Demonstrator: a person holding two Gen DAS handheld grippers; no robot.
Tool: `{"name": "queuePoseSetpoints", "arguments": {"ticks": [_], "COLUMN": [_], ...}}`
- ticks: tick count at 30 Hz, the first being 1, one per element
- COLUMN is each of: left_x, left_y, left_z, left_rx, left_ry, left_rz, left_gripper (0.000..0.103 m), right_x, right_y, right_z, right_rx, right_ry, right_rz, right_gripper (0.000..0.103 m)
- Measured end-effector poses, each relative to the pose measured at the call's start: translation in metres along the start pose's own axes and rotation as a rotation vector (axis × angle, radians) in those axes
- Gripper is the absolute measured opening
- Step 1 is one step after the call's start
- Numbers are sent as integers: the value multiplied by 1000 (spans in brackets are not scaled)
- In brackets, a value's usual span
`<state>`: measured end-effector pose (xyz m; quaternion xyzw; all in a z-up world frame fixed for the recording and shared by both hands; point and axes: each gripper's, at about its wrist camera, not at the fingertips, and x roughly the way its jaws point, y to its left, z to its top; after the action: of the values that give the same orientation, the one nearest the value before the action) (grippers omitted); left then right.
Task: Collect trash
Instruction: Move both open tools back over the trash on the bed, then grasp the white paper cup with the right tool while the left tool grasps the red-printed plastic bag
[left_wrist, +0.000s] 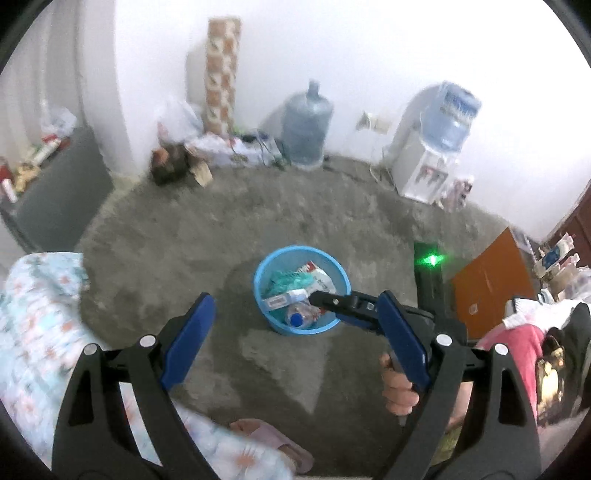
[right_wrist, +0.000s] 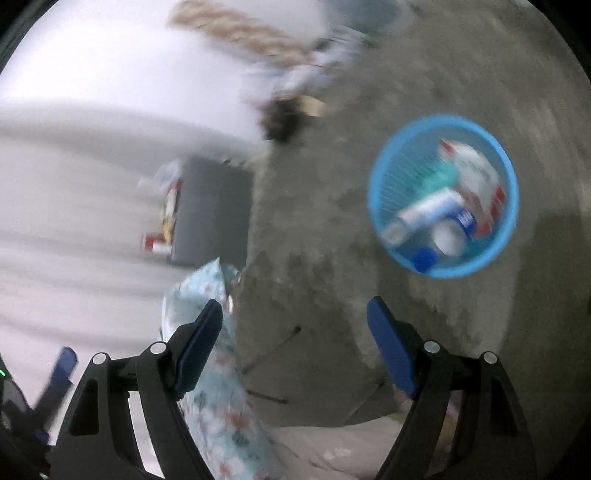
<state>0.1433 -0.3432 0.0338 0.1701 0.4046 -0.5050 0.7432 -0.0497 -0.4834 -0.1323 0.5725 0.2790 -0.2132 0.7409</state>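
Trash (left_wrist: 295, 297) in blue bin (left_wrist: 264, 266), labels unreadable

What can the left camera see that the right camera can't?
Only the left view shows the water jug, the dispenser, the orange box and the right gripper over the bin. Only the right view shows the open right gripper from behind. Both show the blue bin full of trash, the grey floor and the floral cloth.

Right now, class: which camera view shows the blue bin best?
The left wrist view: the bin is sharp and central, though the right tongs cover part of its rim. The right wrist view shows the bin whole but blurred.
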Motion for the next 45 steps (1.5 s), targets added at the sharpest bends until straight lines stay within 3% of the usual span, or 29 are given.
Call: {"name": "queuePoseSetpoints", "arguments": {"ticks": [5, 10, 16, 19, 27, 32, 40, 45], "left_x": [-91, -161, -209, -220, -246, -267, -285, -286], "left_y": [11, 33, 65, 77, 91, 99, 102, 110], "left_z": [-51, -116, -187, -213, -265, -290, -339, -355], "left_rx": [-56, -156, -313, -373, -522, -583, -653, -691], "left_ry": [-121, -218, -275, -279, -341, -405, -418, -414], "left_rz": [58, 175, 349, 402, 458, 527, 625, 635], "left_gripper": [88, 90, 92, 94, 94, 94, 94, 94], "right_x": [-19, -30, -23, -16, -5, -1, 5, 18], "right_y": [88, 153, 195, 207, 232, 231, 240, 244], "right_z": [-34, -81, -131, -150, -201, -219, -231, -236], "right_rx": [-295, -555, -730, -788, -996, -1075, -1041, -965], "right_ry": [-12, -42, -27, -27, -80, -99, 29, 156], "right_rz": [-14, -51, -101, -144, -241, -277, -120, -50], "right_gripper": [89, 96, 97, 97, 97, 97, 97, 97]}}
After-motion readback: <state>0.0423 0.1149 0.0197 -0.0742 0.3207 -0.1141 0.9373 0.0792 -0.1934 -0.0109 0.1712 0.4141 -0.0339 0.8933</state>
